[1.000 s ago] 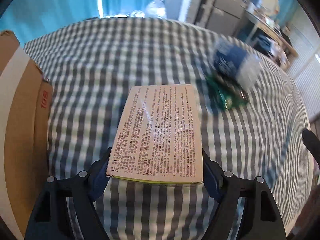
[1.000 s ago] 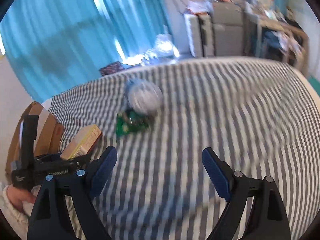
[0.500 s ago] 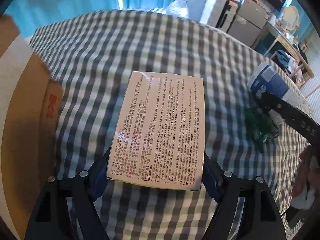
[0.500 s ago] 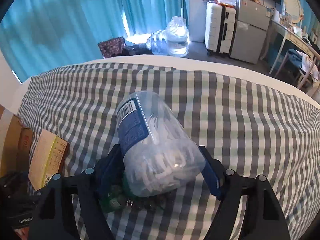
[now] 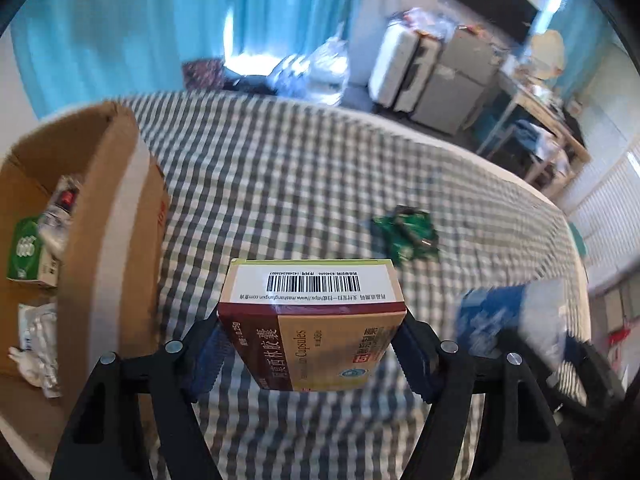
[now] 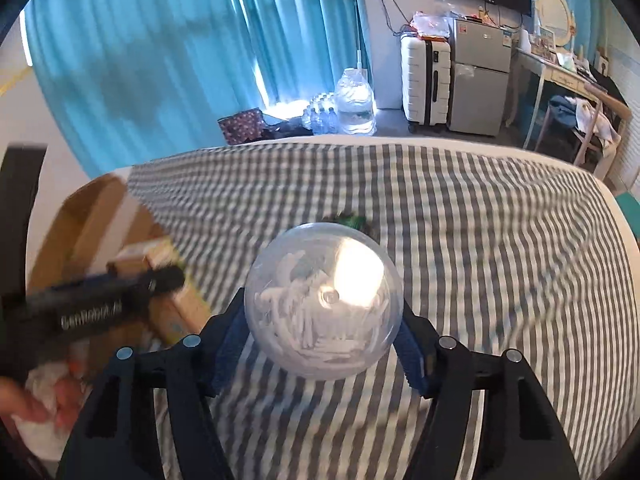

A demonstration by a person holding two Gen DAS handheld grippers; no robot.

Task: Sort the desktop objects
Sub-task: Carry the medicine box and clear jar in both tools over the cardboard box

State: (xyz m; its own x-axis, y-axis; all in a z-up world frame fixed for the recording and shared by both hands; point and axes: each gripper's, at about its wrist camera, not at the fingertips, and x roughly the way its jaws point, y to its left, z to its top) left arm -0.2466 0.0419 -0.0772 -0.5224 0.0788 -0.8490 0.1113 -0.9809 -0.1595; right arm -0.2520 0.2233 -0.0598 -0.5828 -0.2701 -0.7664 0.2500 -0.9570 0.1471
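Both claws carried one item each. One left claw [image 5: 312,354] was clamped on one capsule box [image 5: 312,320], its jaws closing tighter on the sides, the barcode end facing away, lifted clear of the checked bed [image 5: 304,184]. One right claw [image 6: 320,346] was clamped on one clear round tub [image 6: 323,304] of white swabs, jaws likewise closing on it, held above the bed. One green packet [image 5: 406,234] lay alone on the checked cover, well apart from both loads. One open cardboard carton [image 5: 116,216] stood at the left edge of the bed, with at least three items inside: one green-and-white box [image 5: 28,254] and two crumpled white wrappers, blurred.
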